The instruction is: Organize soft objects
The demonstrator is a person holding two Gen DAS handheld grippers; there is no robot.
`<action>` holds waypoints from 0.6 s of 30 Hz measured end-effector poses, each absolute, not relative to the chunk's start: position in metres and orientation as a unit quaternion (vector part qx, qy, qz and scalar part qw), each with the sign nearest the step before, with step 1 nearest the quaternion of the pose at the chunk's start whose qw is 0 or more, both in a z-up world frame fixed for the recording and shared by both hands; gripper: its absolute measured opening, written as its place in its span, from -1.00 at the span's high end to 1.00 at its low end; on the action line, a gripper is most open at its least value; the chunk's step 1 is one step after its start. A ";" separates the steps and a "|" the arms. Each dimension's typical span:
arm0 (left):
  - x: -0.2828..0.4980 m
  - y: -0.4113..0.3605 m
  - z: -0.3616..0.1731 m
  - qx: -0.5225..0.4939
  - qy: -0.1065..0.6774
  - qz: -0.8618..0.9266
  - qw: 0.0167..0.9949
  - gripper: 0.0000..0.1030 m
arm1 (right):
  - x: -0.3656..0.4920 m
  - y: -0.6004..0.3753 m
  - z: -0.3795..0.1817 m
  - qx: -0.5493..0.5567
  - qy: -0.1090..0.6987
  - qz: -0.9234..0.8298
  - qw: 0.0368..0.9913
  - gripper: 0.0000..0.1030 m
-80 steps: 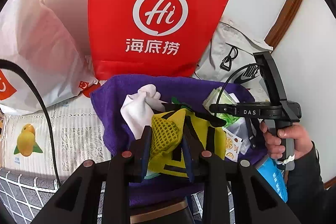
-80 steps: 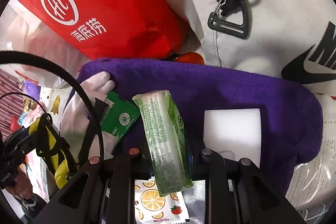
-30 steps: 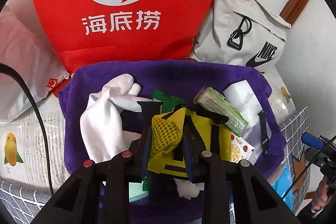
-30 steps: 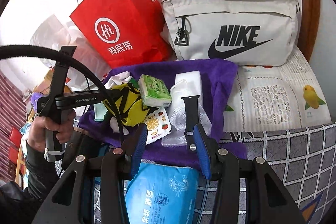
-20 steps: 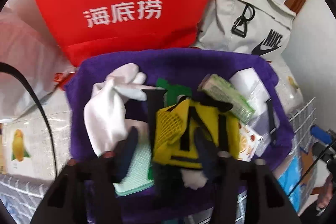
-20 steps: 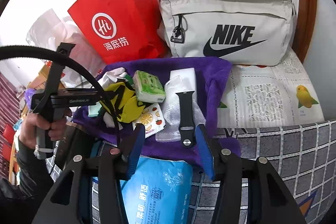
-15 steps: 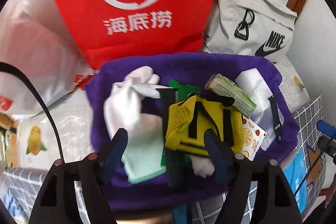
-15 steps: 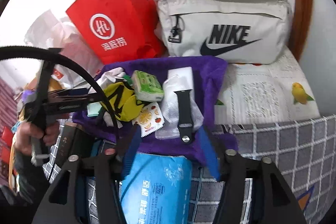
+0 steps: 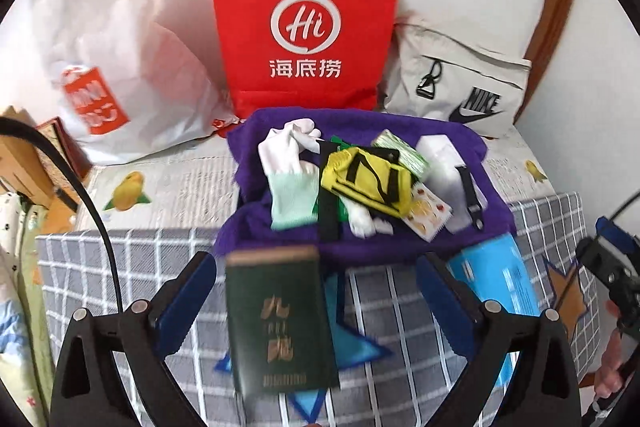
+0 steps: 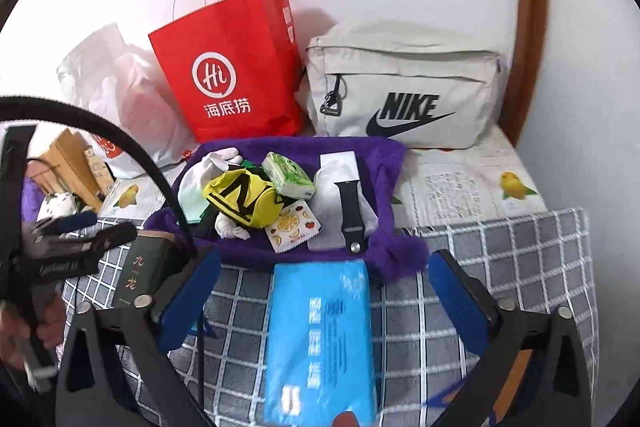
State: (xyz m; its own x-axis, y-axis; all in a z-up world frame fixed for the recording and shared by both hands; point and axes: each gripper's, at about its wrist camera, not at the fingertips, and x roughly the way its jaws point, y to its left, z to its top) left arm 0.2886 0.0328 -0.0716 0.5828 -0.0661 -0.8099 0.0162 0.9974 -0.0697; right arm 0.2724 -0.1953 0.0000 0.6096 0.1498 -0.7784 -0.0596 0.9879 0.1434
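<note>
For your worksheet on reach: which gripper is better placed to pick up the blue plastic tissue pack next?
Right gripper: the blue plastic tissue pack lies centred between its open jaws; in the left view it sits off to the side.

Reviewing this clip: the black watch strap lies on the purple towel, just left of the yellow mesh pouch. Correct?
Not quite. The black watch strap does lie on the purple towel, but to the right of the yellow mesh pouch, beyond the green tissue pack. The right wrist view shows it.
</note>
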 end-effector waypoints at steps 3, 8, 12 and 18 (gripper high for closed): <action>0.256 0.031 -0.061 -0.020 0.439 -0.017 0.898 -0.96 | 0.248 -0.193 0.006 0.072 0.438 0.054 0.895 -1.00; 0.205 0.026 -0.048 -0.040 0.411 -0.019 0.911 -0.97 | 0.210 -0.187 0.013 0.057 0.434 0.032 0.899 -1.00; 0.171 0.019 -0.042 -0.035 0.402 -0.020 0.915 -0.97 | 0.182 -0.184 0.026 0.048 0.435 0.031 0.899 -1.00; 0.126 0.014 -0.023 -0.030 0.382 -0.022 0.924 -0.97 | 0.152 -0.177 0.048 0.027 0.424 0.034 0.904 -1.00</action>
State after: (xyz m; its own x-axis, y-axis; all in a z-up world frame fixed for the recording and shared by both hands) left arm 0.1262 0.0136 -0.0227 0.7077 -0.0626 -0.7037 0.0171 0.9973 -0.0716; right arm 0.1523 -0.1769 0.0479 0.6375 0.0855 -0.7657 -0.0393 0.9961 0.0785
